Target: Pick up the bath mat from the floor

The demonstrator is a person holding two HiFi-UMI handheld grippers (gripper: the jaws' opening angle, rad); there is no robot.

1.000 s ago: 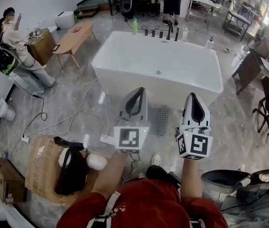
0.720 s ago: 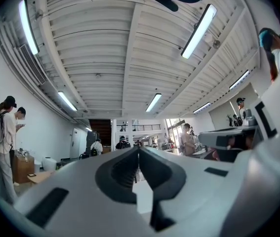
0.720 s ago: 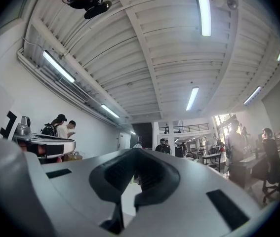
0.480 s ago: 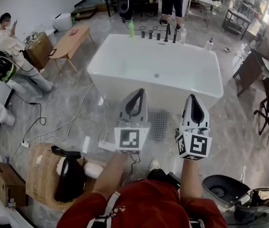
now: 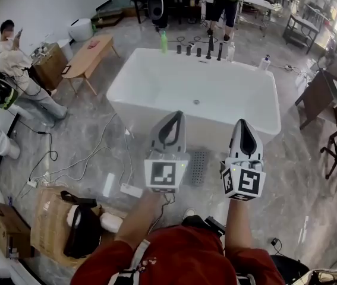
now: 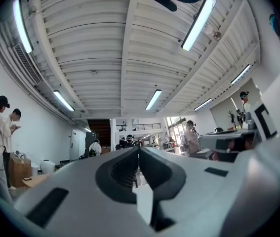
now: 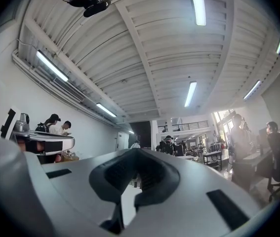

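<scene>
While both grippers are held out in front of the person, neither has anything in it. L gripper [image 5: 173, 115]: jaws pressed together, nothing btwn them. Its own view shows the two tips meeting in a thin line, w/ only the ceiling and strip lights beyond. R gripper [image 5: 243, 123]: same, jaws closed tight and empty. The two sit side by side, apart, over the floor [image 5: 287, 177] by the near side of the white bathtub [image 5: 150, 103].

Bath mat [image 5: 199, 167]: grey, w/ rows of small holes, flat on the marble floor, just beside the tub's near wall. In the head view it shows in the gap btwn the two grippers. Neither gripper touches it.

Along the tub's far edge: a green bottle [image 5: 163, 41] at the left, then a row of black fittings [image 5: 199, 51]. Left of the tub stands a low wooden table [image 5: 90, 51]. Two people [image 5: 10, 70] are by the left wall. Cables [image 5: 79, 162] trail over the floor toward a white power strip [image 5: 131, 190]. A wicker basket [image 5: 46, 218] w/ a black bag [image 5: 82, 230] sits at the near left of the floor.
</scene>
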